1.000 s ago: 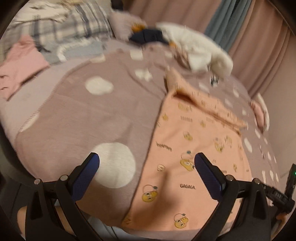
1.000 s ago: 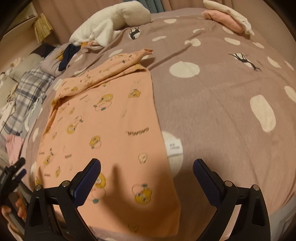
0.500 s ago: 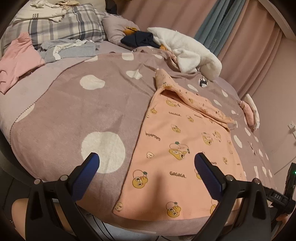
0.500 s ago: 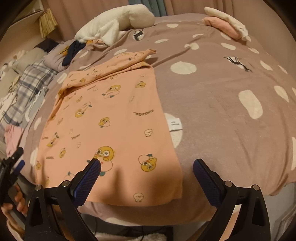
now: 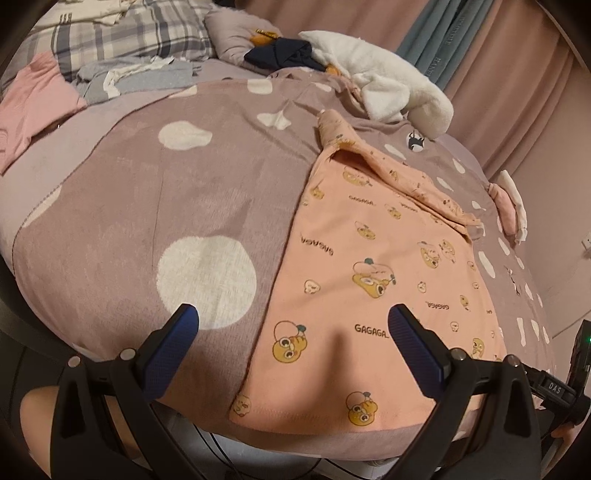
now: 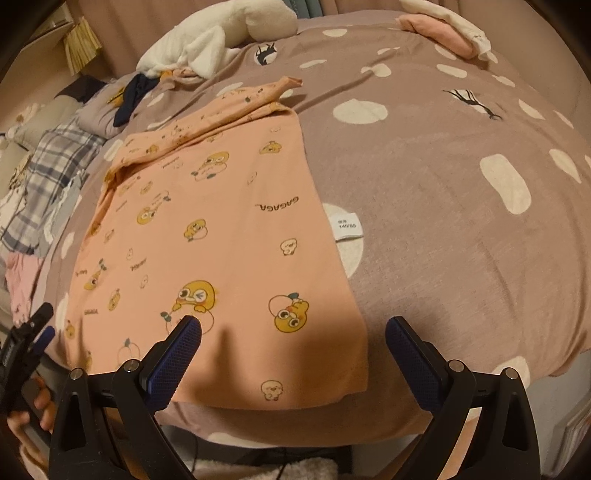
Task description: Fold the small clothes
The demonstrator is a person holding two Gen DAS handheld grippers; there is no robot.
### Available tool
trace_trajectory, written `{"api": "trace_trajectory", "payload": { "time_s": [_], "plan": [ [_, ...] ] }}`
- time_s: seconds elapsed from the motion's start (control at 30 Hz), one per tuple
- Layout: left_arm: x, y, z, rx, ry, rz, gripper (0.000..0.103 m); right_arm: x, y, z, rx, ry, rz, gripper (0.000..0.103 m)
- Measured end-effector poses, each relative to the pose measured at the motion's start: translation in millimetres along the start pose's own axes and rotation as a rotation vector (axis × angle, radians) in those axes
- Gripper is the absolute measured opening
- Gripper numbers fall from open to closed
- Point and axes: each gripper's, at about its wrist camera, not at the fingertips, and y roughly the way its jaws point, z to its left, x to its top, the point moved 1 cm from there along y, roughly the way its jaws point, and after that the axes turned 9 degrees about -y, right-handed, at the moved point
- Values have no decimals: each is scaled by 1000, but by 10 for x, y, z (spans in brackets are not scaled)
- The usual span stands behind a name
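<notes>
A small peach garment (image 5: 373,280) printed with yellow cartoon faces lies flat on the mauve spotted blanket (image 5: 155,192), its sleeves folded across the far end. My left gripper (image 5: 293,334) hovers open over its near left hem. In the right wrist view the same peach garment (image 6: 207,240) fills the left half, and my right gripper (image 6: 293,338) stands open above its near right corner. A white size tag (image 6: 345,223) sticks out from the garment's right edge. Neither gripper touches the cloth.
A white fluffy heap (image 5: 384,85) and a dark garment (image 5: 284,51) lie at the far end. Plaid bedding (image 5: 122,33) and a pink cloth (image 5: 29,107) sit far left. A folded pink-and-white stack (image 6: 447,29) rests far right. Curtains (image 5: 491,55) hang behind.
Both grippers have drawn back toward the near edge of the bed, so the garment's near hem now shows in both views. Both stayed open. The garment has not moved.
</notes>
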Motion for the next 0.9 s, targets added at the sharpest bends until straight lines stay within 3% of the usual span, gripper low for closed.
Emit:
{"api": "trace_trajectory", "payload": {
  "time_s": [0.33,0.53,0.9],
  "plan": [
    [-13,74,5,15,-8,21,102,-33,81,-22,-9,2,27,100],
    [-70,101,-33,-65,0,64,102,-48,74,-15,-8,-15,27,100],
    [-139,133,-70,-79,16,105,102,-49,103,32,-26,-32,38,100]
  ]
}}
